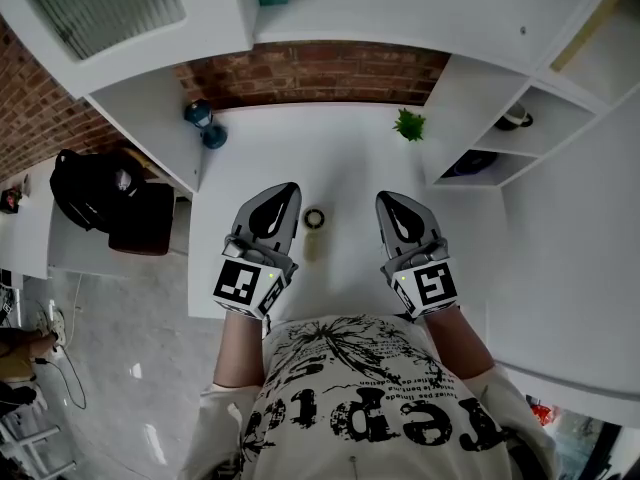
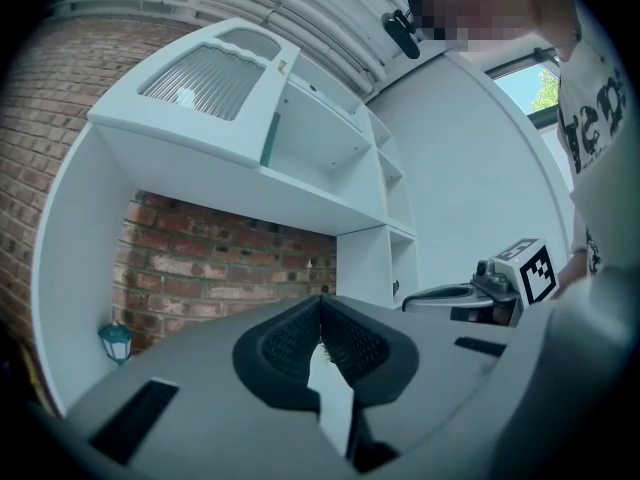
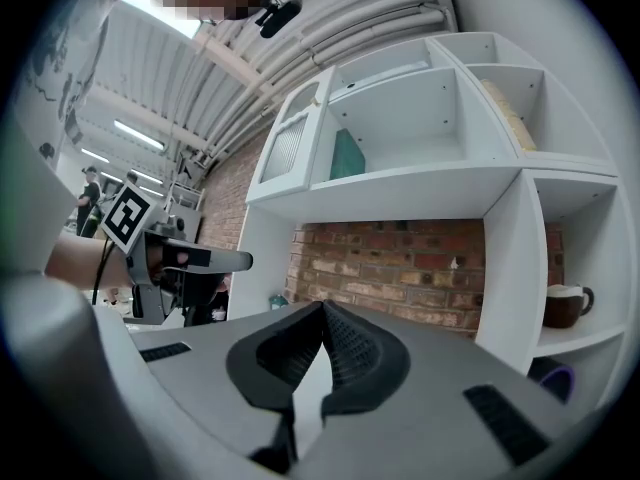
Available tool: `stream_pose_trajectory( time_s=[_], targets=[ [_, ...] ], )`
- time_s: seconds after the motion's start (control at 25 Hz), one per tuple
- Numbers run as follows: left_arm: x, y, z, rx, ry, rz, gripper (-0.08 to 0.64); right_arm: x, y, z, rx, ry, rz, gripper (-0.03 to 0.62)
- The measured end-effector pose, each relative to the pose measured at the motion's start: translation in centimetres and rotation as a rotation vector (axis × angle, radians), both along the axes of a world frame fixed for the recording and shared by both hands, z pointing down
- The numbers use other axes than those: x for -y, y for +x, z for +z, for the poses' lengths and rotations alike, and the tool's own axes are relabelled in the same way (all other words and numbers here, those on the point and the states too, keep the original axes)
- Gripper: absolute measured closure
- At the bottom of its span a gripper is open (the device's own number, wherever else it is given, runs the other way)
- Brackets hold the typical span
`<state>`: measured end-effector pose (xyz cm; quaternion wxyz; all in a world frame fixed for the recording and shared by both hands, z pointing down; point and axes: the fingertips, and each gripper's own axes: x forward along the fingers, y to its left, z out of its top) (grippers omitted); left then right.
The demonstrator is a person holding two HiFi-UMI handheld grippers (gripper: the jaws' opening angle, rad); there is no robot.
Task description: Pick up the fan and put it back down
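Note:
A small hand-held fan (image 1: 314,230) lies flat on the white table (image 1: 340,158), its dark ring head away from me and its pale handle toward me. It sits between my two grippers and neither touches it. My left gripper (image 1: 288,192) hovers just left of the fan, its jaws shut with nothing between them, as the left gripper view (image 2: 320,303) shows. My right gripper (image 1: 386,201) hovers to the fan's right, also shut and empty (image 3: 322,308). Both point level toward the brick wall. The fan is hidden in both gripper views.
A blue lantern (image 1: 205,123) stands at the table's back left and a small green plant (image 1: 408,124) at the back right. White shelves on the right hold a cup (image 1: 515,118). A black chair with a bag (image 1: 110,203) stands left of the table.

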<state>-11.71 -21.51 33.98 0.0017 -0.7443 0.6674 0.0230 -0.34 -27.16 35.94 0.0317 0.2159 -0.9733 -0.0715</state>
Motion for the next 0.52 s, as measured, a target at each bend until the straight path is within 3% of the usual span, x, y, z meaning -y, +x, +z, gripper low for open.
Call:
stream_pose_trajectory(
  time_s=[0.52],
  targets=[
    [0.9,0.7,0.8,0.025,-0.034,0.015,0.545,1.3,0.3,0.5,0.004,-0.037,0.037,0.578]
  ],
)
